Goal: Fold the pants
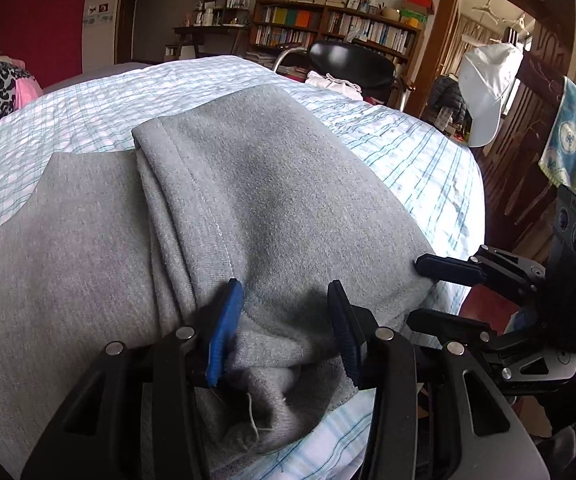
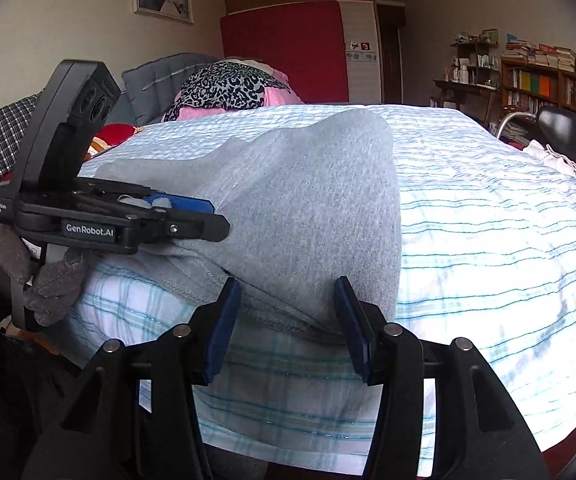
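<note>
One pair of grey pants (image 1: 247,200) lies on the striped bed (image 2: 488,220), already doubled lengthwise, legs stacked; cross folds remain (a judgement). Two tongs work the near end: left tongs (image 1: 285,328) stand partly open around bunched fabric, unclamped; right tongs (image 2: 288,324) gape at the near hem, gripping nothing.

A bed (image 1: 408,152) covered by a white sheet with thin blue-green stripes carries everything. Grey pants (image 1: 247,208) lie folded directly on it, straight ahead of both tools, reaching to the near edge. Far ahead and to the left, at the head end, sits a leopard-print cloth (image 2: 227,88) over something pink, with a grey pillow (image 2: 151,84) beside it.
</note>
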The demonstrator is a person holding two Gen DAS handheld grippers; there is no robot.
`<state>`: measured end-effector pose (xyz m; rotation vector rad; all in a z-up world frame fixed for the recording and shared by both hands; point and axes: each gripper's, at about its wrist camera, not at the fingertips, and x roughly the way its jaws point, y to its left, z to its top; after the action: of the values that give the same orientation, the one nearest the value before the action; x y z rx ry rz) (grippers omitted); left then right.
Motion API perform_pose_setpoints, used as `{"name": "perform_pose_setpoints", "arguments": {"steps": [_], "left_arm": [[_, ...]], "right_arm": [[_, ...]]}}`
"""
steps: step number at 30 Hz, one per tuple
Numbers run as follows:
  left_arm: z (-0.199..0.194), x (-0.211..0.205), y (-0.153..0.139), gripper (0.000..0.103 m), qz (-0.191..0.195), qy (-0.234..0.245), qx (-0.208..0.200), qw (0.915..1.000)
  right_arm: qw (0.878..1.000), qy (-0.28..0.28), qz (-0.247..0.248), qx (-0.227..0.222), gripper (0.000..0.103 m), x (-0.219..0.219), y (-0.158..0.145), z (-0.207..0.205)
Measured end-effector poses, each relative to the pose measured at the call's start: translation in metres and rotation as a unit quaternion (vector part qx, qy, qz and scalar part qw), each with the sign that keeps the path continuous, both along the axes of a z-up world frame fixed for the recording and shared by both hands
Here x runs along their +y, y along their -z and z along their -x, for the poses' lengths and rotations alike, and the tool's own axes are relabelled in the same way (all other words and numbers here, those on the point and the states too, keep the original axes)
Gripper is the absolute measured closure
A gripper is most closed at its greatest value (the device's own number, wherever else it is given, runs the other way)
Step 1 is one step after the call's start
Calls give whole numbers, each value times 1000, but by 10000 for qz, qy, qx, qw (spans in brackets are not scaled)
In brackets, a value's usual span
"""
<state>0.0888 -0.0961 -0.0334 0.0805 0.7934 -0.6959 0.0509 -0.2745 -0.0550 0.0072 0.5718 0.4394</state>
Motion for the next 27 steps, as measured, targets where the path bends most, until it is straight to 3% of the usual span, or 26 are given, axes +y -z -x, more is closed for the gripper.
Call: {"name": "perform_pose_setpoints", "arguments": {"steps": [7, 13, 15, 20, 23, 27], "left_arm": [[4, 3, 3, 58, 186, -215, -103, 9995], [5, 4, 3, 58, 214, -253, -157, 9993], [5, 4, 3, 58, 228, -254, -165, 9993], [7, 5, 4, 58, 224, -236, -224, 9992], [9, 4, 6, 58, 219, -198, -296, 9991], [9, 8, 8, 58, 304, -136, -314, 9990]], "right_arm": [[9975, 347, -593, -177, 52, -46, -51, -28], [9988, 76, -493, -19, 53, -28, -72, -95], [9989, -146, -398, 176, 53, -13, -70, -122], [9970, -105, 120, 759, 53, 14, -45, -175], [9896, -83, 235, 1419, 53, 20, -16, -192], [9863, -89, 340, 1610, 53, 26, -9, -195]]}}
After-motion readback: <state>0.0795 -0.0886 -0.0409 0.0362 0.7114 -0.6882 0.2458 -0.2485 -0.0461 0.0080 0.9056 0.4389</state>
